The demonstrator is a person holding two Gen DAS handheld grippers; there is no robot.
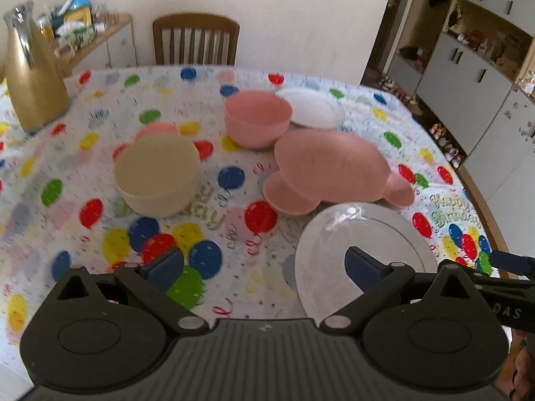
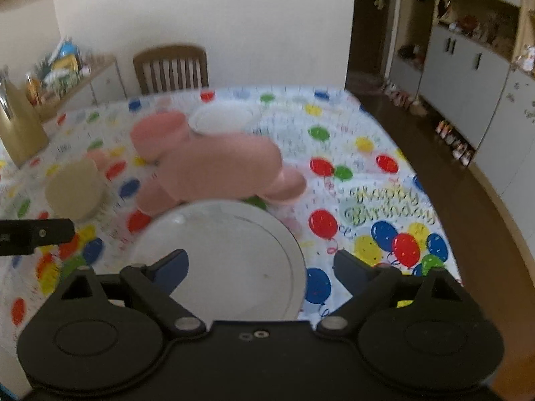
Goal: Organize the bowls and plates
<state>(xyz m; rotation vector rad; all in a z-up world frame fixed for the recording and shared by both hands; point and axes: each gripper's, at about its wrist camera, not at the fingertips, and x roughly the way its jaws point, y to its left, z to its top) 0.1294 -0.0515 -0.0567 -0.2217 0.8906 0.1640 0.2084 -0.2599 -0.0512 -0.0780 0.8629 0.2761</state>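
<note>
Two grippers hover over the balloon-print tablecloth (image 1: 234,247), both spread wide and holding nothing. Our left gripper (image 1: 264,265) hangs above the near edge; our right gripper (image 2: 260,267) straddles the clear glass plate (image 2: 234,260) near that edge, its fingers not touching it. Just beyond we note the pink eared plate (image 1: 331,170), then stacked pink bowls (image 1: 255,117) beside a white plate (image 1: 314,108) toward the far edge. Cream bowl (image 1: 157,173) sits mid-surface; gold bottle (image 1: 33,83) at the far left corner.
</note>
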